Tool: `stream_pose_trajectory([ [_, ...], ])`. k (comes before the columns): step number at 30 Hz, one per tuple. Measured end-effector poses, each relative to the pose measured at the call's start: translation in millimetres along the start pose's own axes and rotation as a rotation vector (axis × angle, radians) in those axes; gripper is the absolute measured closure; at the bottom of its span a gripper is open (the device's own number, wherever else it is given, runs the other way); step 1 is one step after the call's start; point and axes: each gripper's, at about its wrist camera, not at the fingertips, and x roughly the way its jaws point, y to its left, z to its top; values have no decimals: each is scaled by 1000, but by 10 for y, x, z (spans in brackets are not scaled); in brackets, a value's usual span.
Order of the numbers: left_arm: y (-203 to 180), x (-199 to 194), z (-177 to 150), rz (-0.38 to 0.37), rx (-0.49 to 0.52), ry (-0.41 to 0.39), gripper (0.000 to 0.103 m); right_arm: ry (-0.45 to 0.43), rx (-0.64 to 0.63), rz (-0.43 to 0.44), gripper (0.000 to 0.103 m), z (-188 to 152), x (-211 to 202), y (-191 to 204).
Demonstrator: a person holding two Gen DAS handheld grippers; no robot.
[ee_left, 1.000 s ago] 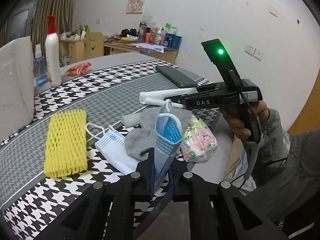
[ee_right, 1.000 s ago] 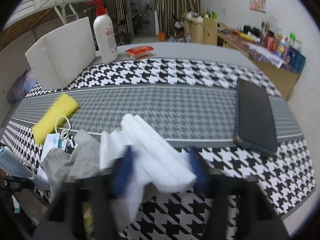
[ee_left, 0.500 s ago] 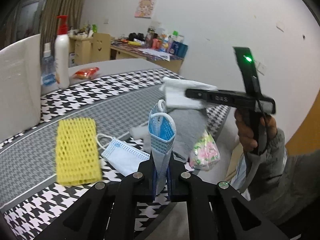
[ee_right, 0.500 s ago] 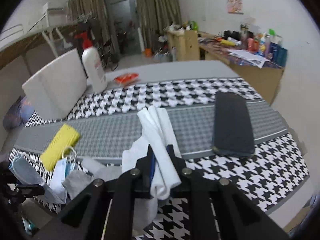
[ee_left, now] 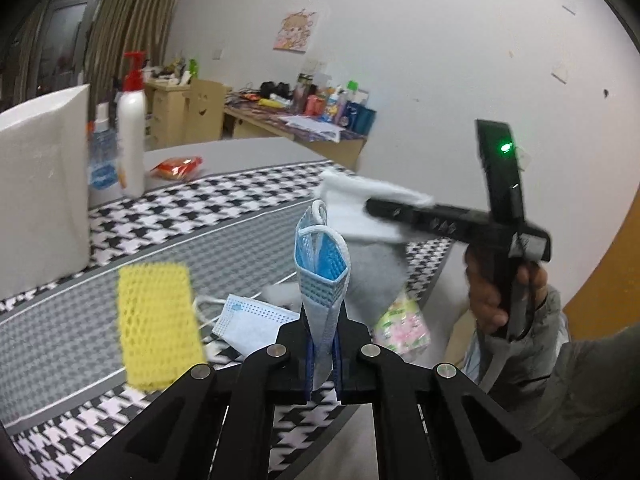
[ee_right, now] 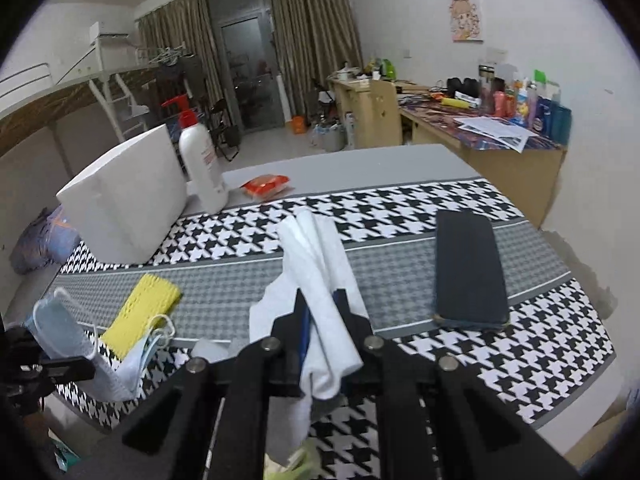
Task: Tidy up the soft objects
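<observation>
My left gripper is shut on a blue face mask that stands up folded between its fingers, lifted above the table. My right gripper is shut on a white cloth, also raised off the table; in the left wrist view this right gripper holds the white cloth out to the right. On the houndstooth tablecloth lie a yellow foam net, a second blue face mask, a grey sock and a flowered tissue pack.
A dark phone lies on the cloth at the right. A white foam block, a white pump bottle and a red packet stand at the back left. A person's hand and grey sleeve are at the right.
Both grippers have risen from the table. The right one closed on the white cloth and lifted it clear of the pile; the left one carried the blue mask upward.
</observation>
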Motion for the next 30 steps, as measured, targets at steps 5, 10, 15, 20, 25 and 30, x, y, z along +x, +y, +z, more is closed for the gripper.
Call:
stream_pose_trajectory([
  [5,-155,230,59,-53,19,24,96,30,5,13,89,-62,59,45],
  [10,-161,524,80,-57,-12,74,97,22,12,23,89,-90,2,33],
  [15,-128,836,21,-11,-27,161,99,19,2,30,89,-113,-32,40],
  [20,-74,937,-15,73,-22,198,99,-1,-21,6,86,-90,-127,27],
  [25,-69,913,-25,95,1,198,99,-47,-33,-48,74,-21,-257,-32],
  [30,-49,873,-52,99,-6,196,99,-92,-37,-74,55,36,-371,-46],
])
